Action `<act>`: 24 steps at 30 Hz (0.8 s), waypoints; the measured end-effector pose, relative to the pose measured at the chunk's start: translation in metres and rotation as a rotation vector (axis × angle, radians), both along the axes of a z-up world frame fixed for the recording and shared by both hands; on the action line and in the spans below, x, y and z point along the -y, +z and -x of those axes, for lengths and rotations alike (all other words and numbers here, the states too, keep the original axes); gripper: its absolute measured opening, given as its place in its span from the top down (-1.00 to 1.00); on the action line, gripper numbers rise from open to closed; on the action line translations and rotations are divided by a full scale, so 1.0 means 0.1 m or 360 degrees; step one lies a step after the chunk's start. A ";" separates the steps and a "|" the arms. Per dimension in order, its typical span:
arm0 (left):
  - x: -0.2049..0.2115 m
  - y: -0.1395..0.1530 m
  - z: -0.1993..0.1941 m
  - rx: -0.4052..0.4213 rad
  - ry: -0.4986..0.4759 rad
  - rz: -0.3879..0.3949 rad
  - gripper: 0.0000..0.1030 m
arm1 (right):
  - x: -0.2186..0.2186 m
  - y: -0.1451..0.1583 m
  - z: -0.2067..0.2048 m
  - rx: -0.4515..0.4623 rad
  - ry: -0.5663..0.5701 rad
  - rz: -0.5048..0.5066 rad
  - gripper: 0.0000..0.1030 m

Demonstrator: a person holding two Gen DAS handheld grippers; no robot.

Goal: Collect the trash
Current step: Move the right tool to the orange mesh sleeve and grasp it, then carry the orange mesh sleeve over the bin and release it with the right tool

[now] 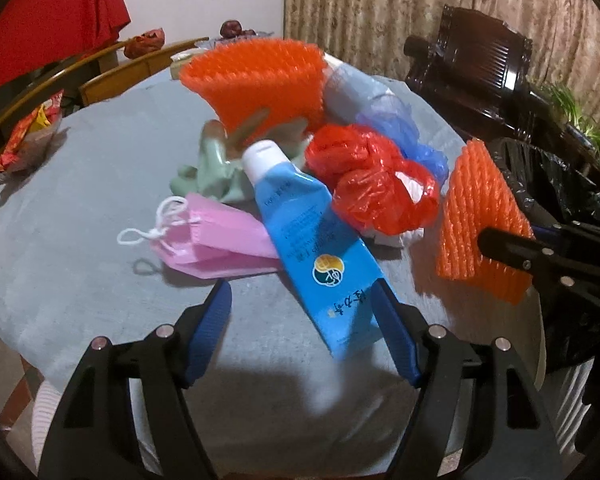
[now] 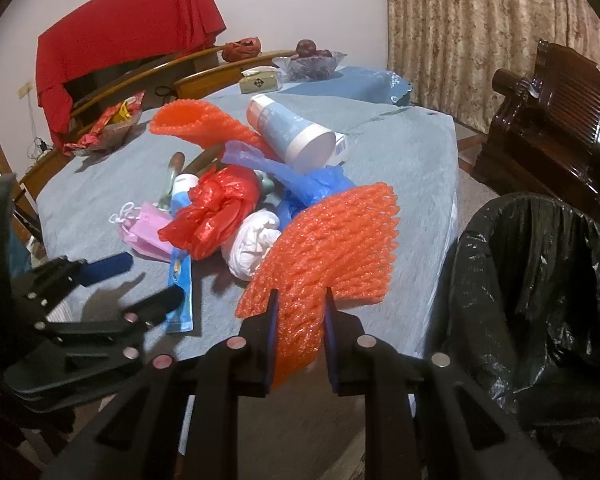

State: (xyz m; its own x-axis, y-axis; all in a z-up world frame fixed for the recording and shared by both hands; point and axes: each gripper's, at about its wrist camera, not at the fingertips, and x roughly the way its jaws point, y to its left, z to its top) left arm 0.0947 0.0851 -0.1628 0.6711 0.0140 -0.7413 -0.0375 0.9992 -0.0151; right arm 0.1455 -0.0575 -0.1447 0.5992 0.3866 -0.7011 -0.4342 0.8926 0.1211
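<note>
Right gripper (image 2: 301, 312) clenched on orange foam net (image 2: 332, 240), lifted near the table's (image 1: 80, 208) right edge beside black-lined bin (image 2: 540, 280), likely for dropping; left gripper (image 1: 304, 304) released, straddling blue tube (image 1: 312, 240) by the near edge.

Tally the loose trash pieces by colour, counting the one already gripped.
Orange foam nets: 2
Red plastic bag: 1
Blue items (bag, tube): 2
Pink mask: 1
White wad: 1
Green crumpled piece: 1
Pale blue-and-white cylinder: 1
Total: 9

Orange foam net (image 2: 332, 248) lifted, blue tube (image 1: 320, 248) flat on table
</note>
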 end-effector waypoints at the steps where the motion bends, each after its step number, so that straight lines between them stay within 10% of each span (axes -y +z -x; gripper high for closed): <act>1: 0.01 -0.02 -0.02 -0.0005 -0.0001 0.0005 -0.37 | 0.01 0.00 -0.01 0.0000 -0.0001 0.0000 0.62; 10: 0.07 -0.11 -0.14 -0.0058 -0.0022 0.0086 -0.49 | 0.08 -0.01 -0.07 -0.0017 -0.0018 -0.0012 0.62; 18: 0.10 -0.07 -0.11 -0.0017 -0.0098 0.0177 0.63 | 0.08 0.03 -0.08 -0.0007 -0.0012 -0.0012 0.62; 24: 0.13 0.10 -0.02 0.0052 -0.0142 0.0173 0.90 | 0.08 0.12 -0.04 0.0021 -0.0008 -0.0032 0.62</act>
State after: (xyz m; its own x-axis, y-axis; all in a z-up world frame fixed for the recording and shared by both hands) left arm 0.0972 0.0718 -0.1527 0.6897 -0.1258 -0.7130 0.0536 0.9910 -0.1231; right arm 0.1499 -0.0653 -0.1327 0.6103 0.3974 -0.6853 -0.4313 0.8923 0.1334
